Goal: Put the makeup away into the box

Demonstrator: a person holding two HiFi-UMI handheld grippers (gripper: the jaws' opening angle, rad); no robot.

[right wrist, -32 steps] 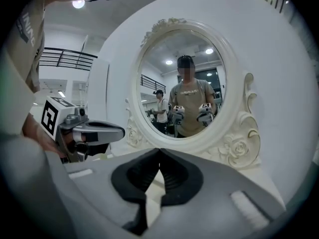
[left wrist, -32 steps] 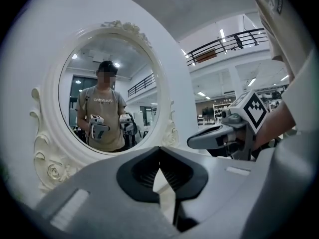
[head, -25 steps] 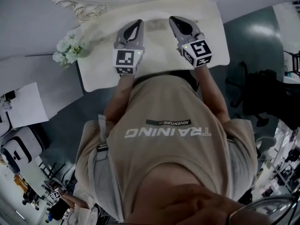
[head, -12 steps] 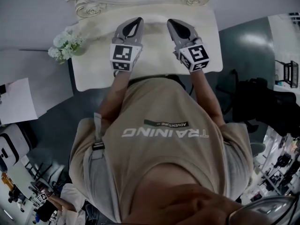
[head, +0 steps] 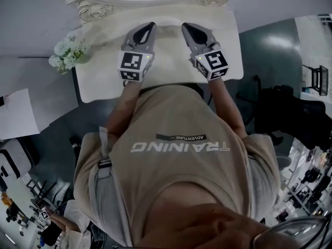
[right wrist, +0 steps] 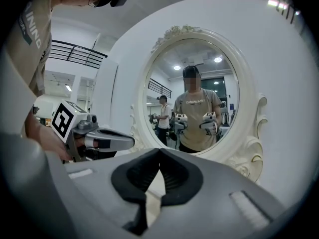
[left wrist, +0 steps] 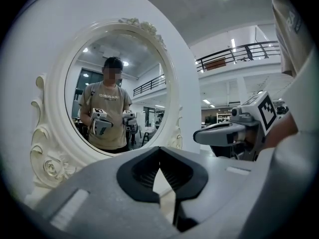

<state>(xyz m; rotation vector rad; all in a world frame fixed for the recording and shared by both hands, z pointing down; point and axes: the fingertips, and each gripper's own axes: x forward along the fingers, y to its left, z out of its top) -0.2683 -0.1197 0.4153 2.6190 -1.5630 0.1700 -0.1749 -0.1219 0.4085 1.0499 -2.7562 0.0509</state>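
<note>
White table (head: 231, 40) before the ornate mirror (head: 93, 10) lies under your left gripper (head: 150, 26) and right gripper (head: 185, 27), held side by side with jaws clenched on nothing, while makeup and box show in no view.

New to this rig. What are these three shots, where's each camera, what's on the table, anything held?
No robot: a person holds a two-jaw gripper in each hand. The top-down shot is from a camera on the head; the left gripper shows on its left, the right gripper on its right. The other two are from cameras riding on each gripper, looking along its jaws at an oval mirror that reflects the person. By the white table, at its left edge, stands a bunch of flowers; no makeup or box shows. Both grippers are shut and empty.
</note>
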